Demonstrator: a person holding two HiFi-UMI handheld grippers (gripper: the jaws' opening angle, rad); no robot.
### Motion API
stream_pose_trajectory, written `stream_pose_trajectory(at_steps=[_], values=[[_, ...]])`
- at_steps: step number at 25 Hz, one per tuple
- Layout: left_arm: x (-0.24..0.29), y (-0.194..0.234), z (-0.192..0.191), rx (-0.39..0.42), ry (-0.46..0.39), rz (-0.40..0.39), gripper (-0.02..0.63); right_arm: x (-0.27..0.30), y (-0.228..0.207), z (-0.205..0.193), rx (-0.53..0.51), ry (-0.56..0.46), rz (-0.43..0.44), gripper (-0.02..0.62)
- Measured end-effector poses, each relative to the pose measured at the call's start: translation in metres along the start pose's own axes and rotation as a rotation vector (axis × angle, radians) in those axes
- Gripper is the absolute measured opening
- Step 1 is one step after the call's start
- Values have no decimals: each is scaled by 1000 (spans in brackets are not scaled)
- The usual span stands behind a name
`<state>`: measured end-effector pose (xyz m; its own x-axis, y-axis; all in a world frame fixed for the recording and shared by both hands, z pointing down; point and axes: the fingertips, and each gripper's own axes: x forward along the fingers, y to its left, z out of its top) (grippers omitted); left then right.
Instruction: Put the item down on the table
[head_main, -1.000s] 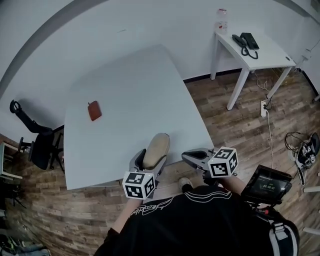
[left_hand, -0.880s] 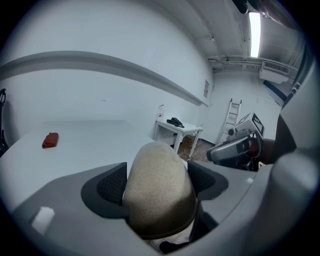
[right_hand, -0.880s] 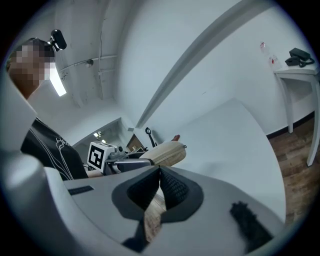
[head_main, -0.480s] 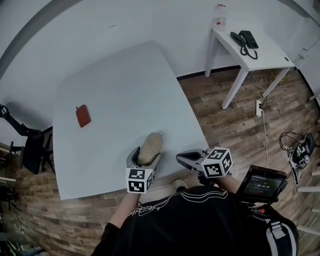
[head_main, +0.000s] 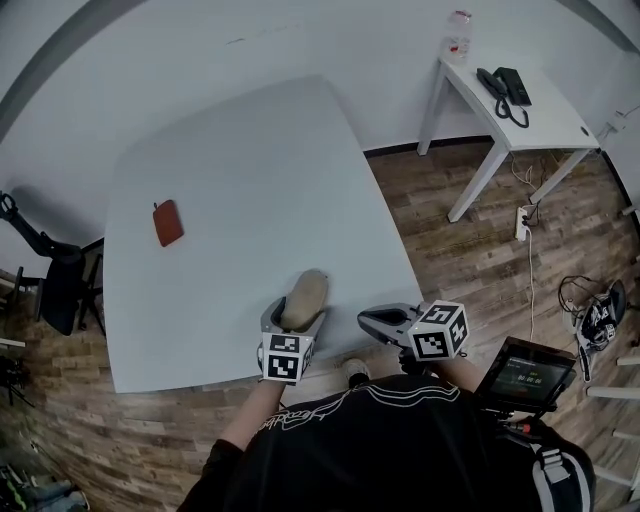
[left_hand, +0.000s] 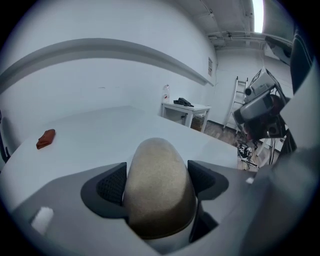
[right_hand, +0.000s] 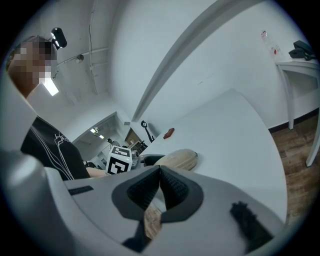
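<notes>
A tan, rounded, oblong item (head_main: 303, 297) is held in my left gripper (head_main: 297, 318), whose pads press on both its sides (left_hand: 159, 187). It hangs low over the front part of the white table (head_main: 250, 170); I cannot tell whether it touches the top. My right gripper (head_main: 366, 319) is shut with nothing in it, its pads meeting (right_hand: 160, 186), just off the table's front edge to the right of the item (right_hand: 181, 158). A small red thing (head_main: 167, 222) lies far off at the table's left (left_hand: 46, 138).
A small white side table (head_main: 545, 110) with a black phone (head_main: 505, 88) and a bottle (head_main: 458, 35) stands at the back right. A black office chair (head_main: 50, 285) is at the left. A screen device (head_main: 525, 370) sits by my right side over the wood floor.
The left gripper with the tan item has sunk a little toward the table near its front edge. The right gripper stays shut beside it. The head view has shifted.
</notes>
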<state>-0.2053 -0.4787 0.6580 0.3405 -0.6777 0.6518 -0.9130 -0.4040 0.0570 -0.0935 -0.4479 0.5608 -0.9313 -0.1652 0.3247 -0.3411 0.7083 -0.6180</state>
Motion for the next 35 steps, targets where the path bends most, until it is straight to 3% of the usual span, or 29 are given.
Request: stream_pose_trajectory(at_steps=[10,16,20,24,30,35], values=[[19,7,-22,-3,82,-16,394,-2,-3,-3,20,-5,-10,8],[16,7,-17,13,39,37,425,-15,3,-3,10,-31,-14,8],[26,27,0,-30,-19,43,445,-7,-10,2,3,-37,-24,8],[-32,-3,-1,-68,-59,29,446,-29,34,-16,-29,-53,-9,8],[-117,-62,-7,-174,-113,-125,429,-40,93,-40,-85,-72,25,8],[-190,-111,-7,-230,-206,-209,357,-56,141,-71,-111,-82,39,8]])
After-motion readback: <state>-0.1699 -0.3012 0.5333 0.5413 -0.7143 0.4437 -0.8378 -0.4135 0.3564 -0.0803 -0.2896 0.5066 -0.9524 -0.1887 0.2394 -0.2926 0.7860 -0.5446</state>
